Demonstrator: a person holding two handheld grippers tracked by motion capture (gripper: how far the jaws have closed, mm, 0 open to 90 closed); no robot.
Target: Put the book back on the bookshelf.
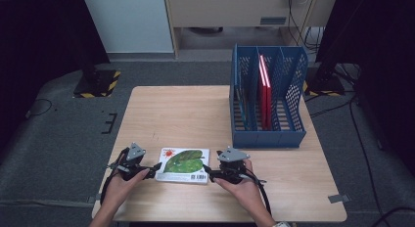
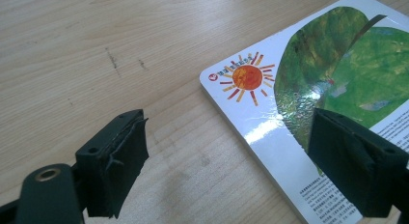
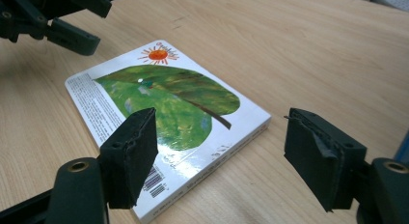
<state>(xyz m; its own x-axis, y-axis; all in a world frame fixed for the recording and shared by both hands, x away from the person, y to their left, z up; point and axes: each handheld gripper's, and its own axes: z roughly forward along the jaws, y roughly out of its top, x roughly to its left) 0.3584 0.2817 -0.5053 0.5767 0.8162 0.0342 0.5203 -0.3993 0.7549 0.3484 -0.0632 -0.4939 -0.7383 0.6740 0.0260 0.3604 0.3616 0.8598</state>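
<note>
At the left of the near table edge, seen from the high view, a hand holds the left gripper [image 1: 155, 167], its tips at the left short edge of a book [image 1: 184, 165] that lies flat on the wooden table [image 1: 176, 114]. From the left gripper view its two black jaws stand apart, one over bare wood and the other over the book's glossy cover near a printed orange sun [image 2: 247, 77]; neither pad presses on the book, so this gripper is open. The book has a white cover with a large green leaf [image 3: 169, 101] and sits near the front of the table, between the two hands. Just right of it, the right gripper [image 1: 211, 171] is held by the other hand, its tips at the book's right short edge. From the right gripper view its jaws also stand wide, one over the corner with the barcode [image 3: 153, 179], the other over bare wood beside the spine; nothing is clamped. Farther right and toward the back, a blue file rack [image 1: 266, 134] stands upright on the table, with a red book [image 1: 265, 92] standing in one of its middle slots.
</note>
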